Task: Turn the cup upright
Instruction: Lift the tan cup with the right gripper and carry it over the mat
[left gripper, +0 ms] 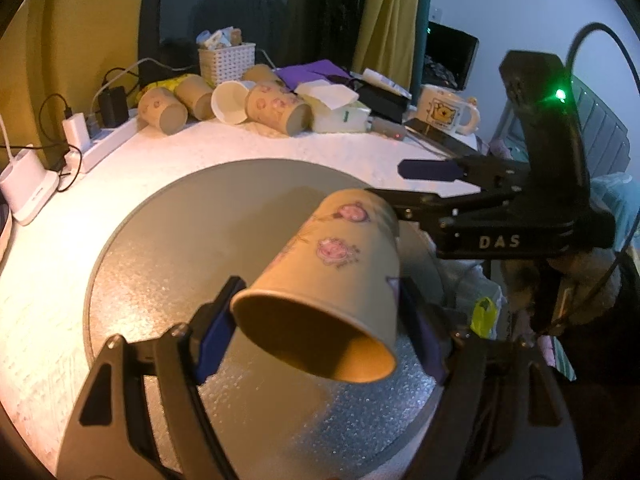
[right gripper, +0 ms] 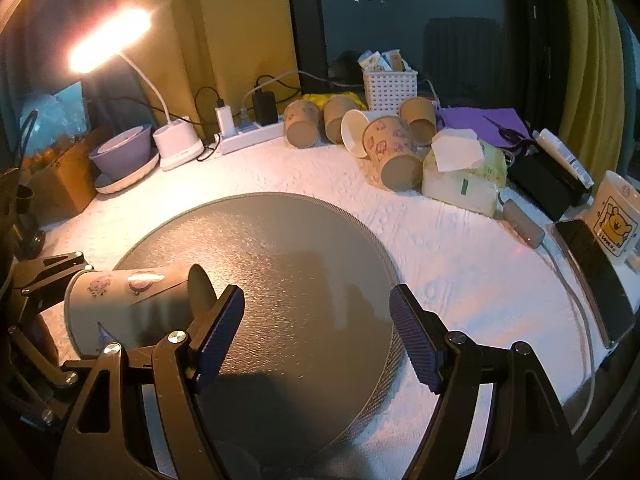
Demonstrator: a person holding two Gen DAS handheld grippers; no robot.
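Note:
A tan paper cup point(left gripper: 332, 276) with pink pig prints is held by my left gripper point(left gripper: 320, 332), shut on its sides near the open mouth. The cup is tilted above the round grey mat point(left gripper: 168, 264), mouth toward the left camera and base pointing away. My right gripper point(left gripper: 400, 184) shows at the right of the left wrist view, beside the cup's base. In the right wrist view the right gripper point(right gripper: 316, 332) is open and empty over the mat point(right gripper: 288, 264). The cup point(right gripper: 132, 300) is at the left there, on its side, held by the left gripper.
Several paper cups point(right gripper: 392, 156) lie on their sides at the back of the white table. A white basket point(right gripper: 390, 88), tissue pack point(right gripper: 464, 176), cartoon mug point(right gripper: 614, 216), phone point(right gripper: 596, 276), power strip point(right gripper: 248, 136), lit desk lamp point(right gripper: 108, 40) and bowl point(right gripper: 122, 156) ring the mat.

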